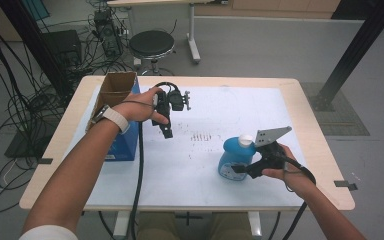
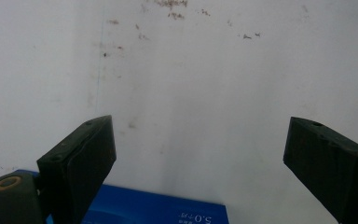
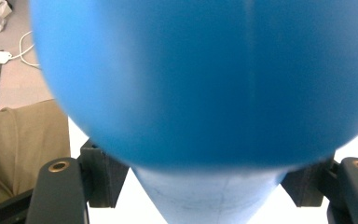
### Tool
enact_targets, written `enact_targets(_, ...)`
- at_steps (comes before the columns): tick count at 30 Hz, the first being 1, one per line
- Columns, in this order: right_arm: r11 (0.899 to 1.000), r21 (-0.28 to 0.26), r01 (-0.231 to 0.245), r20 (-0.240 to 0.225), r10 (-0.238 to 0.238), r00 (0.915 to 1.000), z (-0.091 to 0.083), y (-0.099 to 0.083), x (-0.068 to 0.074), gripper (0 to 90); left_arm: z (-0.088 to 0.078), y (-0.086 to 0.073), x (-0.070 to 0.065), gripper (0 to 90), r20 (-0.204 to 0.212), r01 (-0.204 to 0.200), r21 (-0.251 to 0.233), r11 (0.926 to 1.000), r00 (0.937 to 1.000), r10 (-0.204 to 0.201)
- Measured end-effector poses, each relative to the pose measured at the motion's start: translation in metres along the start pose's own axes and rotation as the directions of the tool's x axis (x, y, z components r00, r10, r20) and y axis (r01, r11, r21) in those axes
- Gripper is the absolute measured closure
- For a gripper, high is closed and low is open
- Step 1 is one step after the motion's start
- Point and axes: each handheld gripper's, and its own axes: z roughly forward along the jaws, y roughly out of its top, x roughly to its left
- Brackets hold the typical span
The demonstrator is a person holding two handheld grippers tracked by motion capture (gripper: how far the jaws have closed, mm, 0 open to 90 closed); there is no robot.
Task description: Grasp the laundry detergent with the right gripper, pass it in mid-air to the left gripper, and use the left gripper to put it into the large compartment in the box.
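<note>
A blue bottle with a white cap stands on the white table at the front right. My right gripper is shut on its lower body from the right side. Seen from the right gripper view, the bottle bulges close to the lens, and the black jaws press it on both sides. My left gripper hangs over the table's left middle, pointing down, beside a blue box. Its jaws stand wide open over bare table with nothing between them.
The blue box has an open brown cardboard top and sits at the table's left edge; its corner shows under the left gripper. A round stool and cables lie beyond the far edge. A black frame post rises at the right.
</note>
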Motion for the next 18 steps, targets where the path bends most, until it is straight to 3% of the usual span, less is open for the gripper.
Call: enact_targets(18, 1.000, -0.027, 0.010, -0.002, -0.010, 0.9999, 0.0022, -0.0022, 0.0004, 31.5, 0.0008, 0.0016, 0.0001, 9.6, 0.001, -0.001, -0.001, 1.0000, 1.0000, 0.001)
